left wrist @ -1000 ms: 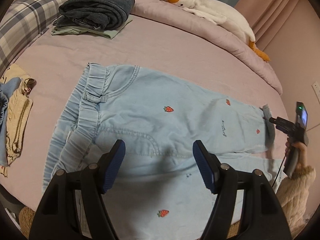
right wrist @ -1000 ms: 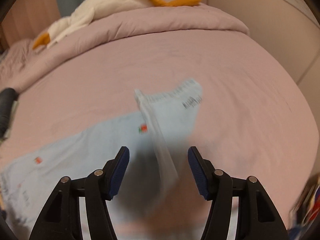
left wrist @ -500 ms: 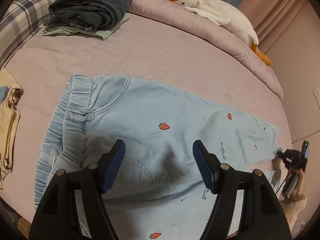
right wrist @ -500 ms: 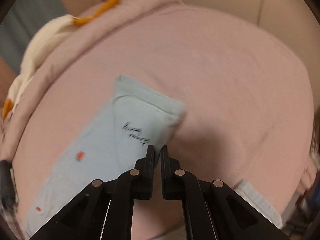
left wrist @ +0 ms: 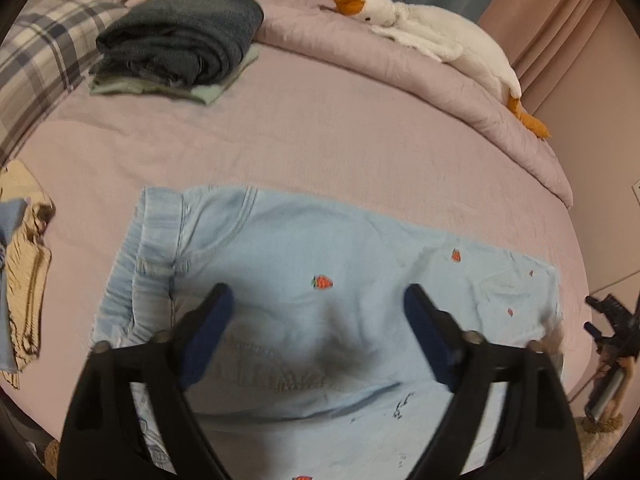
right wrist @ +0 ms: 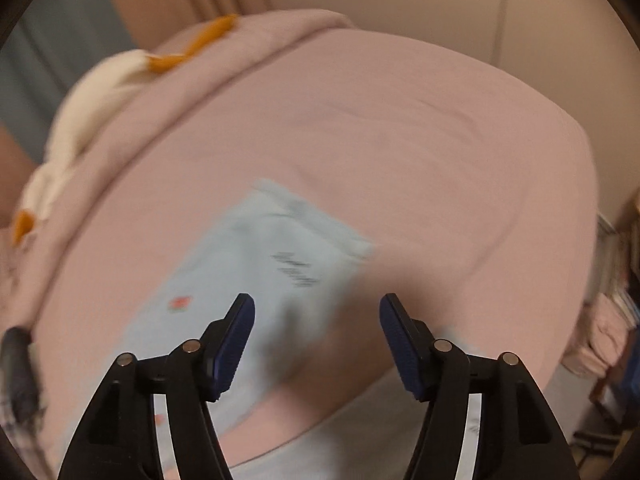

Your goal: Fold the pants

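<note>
Pants lie lengthwise left-to-right across the bed, waistband left, leg hems right.

Left tongs (left wrist: 316, 336) over the seat, jaws opening, nothing between; pants (left wrist: 320, 264) flat on bed (left wrist: 320, 128). Right tongs (right wrist: 316, 336) just off the hem end (right wrist: 304, 240), opening, empty; nearer the cuffs.

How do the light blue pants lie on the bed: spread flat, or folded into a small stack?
Not stacked: the light blue pants lie lengthwise along the bed, waistband at the left, leg end at the right.
</note>
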A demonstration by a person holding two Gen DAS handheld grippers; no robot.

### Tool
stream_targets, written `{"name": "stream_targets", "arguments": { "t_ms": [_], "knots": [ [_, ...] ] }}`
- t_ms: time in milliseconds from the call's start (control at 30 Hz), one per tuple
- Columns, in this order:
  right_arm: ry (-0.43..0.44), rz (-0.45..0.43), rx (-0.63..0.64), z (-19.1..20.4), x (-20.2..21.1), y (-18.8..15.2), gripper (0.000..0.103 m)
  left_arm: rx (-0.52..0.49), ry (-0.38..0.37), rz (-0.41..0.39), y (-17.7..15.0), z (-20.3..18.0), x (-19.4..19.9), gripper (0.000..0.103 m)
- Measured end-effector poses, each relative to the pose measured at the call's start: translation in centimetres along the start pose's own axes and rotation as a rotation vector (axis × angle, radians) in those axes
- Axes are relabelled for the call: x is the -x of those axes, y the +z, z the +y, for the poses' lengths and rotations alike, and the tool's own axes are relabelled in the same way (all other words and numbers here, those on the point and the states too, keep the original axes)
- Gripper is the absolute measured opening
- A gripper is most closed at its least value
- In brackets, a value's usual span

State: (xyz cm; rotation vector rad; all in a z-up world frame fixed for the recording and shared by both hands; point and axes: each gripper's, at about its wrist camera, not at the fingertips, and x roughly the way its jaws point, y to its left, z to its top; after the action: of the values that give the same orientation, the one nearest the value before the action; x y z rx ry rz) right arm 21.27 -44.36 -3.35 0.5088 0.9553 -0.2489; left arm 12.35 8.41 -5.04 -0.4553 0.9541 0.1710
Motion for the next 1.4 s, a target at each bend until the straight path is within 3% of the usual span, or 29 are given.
{"name": "stream_targets", "arguments": {
  "t_ms": [100, 233, 333, 467, 667, 700, 767, 800, 833, 867, 933, 1133, 1300, 1333, 1400],
  "knots": [
    [0.132, 0.019, 0.057, 3.7, 1.1, 0.5, 0.08, 0.004, 0.001, -0.013, 0.8, -0.3, 0.1, 0.092],
    [0.208, 0.114, 0.122, 9.4, -0.9, 0.6, 0.081, 0.113, -0.068, 0.031, 2.7, 0.1, -1.7, 0.092],
    [0.192, 0.189, 0.13, 12.4, -4.3, 1.1, 0.082, 0.199, -0.127, 0.097, 4.0, 0.1, -4.4, 0.09],
    [0.149, 0.296, 0.069, 13.7, -8.8, 0.1, 0.081, 0.246, -0.056, 0.11, 5.6, 0.2, -6.9, 0.089],
    [-0.023, 0.3, 0.051, 13.7, -12.8, -0.5, 0.08, 0.382, -0.072, 0.208, 6.2, 1.5, -10.2, 0.082],
    [-0.034, 0.293, 0.048, 13.5, -13.0, -0.6, 0.078, 0.392, -0.064, 0.217, 6.3, 1.6, -10.6, 0.081],
    [-0.085, 0.24, 0.106, 13.8, -12.2, -0.8, 0.062, 0.411, -0.05, 0.231, 6.6, 1.7, -11.3, 0.08],
    [-0.129, 0.214, 0.142, 13.9, -11.8, -1.0, 0.034, 0.419, -0.046, 0.238, 6.8, 1.6, -11.6, 0.08],
    [-0.133, 0.198, 0.156, 13.8, -11.5, -1.0, 0.022, 0.421, -0.041, 0.242, 6.8, 1.5, -11.7, 0.08],
    [-0.105, 0.201, 0.148, 13.3, -11.2, -1.0, 0.02, 0.417, -0.033, 0.248, 6.9, 1.3, -11.8, 0.08],
    [-0.027, 0.207, 0.116, 12.2, -9.6, -0.9, 0.007, 0.404, -0.023, 0.248, 7.1, 1.0, -11.7, 0.08],
    [0.246, 0.053, 0.073, 9.0, 0.8, -2.3, 0.006, 0.401, 0.003, 0.257, 6.9, 1.0, -11.4, 0.08],
    [0.326, -0.017, 0.056, 4.5, 6.2, -5.2, 0.006, 0.376, -0.005, 0.3, 6.5, 0.4, -11.6, 0.078],
    [0.34, -0.021, 0.045, 3.9, 7.0, -5.9, 0.006, 0.372, -0.003, 0.314, 6.4, 0.3, -12.0, 0.075],
    [0.362, -0.021, 0.037, 2.9, 7.7, -6.8, 0.006, 0.331, 0.053, 0.322, 6.2, 0.2, -12.6, 0.04]
  ]
}}
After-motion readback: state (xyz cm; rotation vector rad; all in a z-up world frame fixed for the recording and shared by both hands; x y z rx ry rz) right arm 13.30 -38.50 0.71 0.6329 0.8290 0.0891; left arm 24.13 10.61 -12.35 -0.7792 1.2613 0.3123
